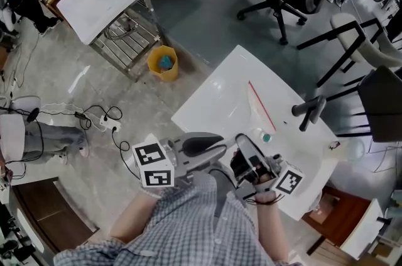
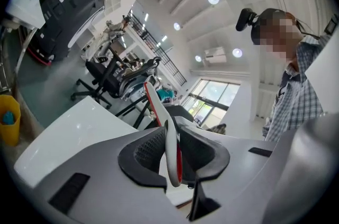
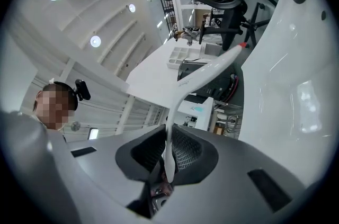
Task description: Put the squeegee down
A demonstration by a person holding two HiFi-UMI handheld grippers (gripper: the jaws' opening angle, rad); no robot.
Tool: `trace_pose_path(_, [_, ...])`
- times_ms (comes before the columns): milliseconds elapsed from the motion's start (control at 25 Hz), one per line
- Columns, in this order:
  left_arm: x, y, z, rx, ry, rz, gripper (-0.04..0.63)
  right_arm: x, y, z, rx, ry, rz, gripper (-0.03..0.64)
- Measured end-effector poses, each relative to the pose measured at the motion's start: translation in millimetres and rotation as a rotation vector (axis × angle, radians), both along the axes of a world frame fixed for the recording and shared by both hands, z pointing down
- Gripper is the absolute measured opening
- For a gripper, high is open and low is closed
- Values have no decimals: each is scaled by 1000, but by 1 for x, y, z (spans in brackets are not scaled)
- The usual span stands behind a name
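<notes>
Squeegee (image 1: 259,109): we see it held up off the white countertop (image 1: 213,95), over its middle. The red blade edge runs toward the far corner and the handle end points to the near edge, where both grippers meet it
Left gripper (image 2: 172,157): the jaws stand fairly wide, and as far as we can make out the pads lie against the two flat sides of the white-and-red body
Right gripper (image 3: 168,157): the jaws are nearly together and pinch the thin white handle between the pads
Countertop: it is bare beneath the squeegee, and the dark faucet (image 1: 308,111) stands toward the right-hand corner, apart from the blade
Done so far: we judge that the put-down itself has not happened. Both claws carry the tool, and we see no part of it resting on the surface
To do: lower it onto the bare stretch near the middle, lay it flat, open both claws and draw them back past the near edge
Watch for: with two grips on one tool, we would free one claw before the other so the blade does not twist or slide toward the faucet
</notes>
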State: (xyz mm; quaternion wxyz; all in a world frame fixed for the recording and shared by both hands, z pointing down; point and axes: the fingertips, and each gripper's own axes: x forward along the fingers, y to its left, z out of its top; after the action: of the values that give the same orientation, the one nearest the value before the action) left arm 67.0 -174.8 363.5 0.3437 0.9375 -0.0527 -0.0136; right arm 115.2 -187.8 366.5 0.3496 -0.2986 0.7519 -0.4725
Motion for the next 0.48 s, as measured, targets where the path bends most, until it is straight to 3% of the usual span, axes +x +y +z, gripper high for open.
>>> trace_pose_path(480, [13,-20,16,11,-61,-12,107,18,-31,9,-51,8,2,28])
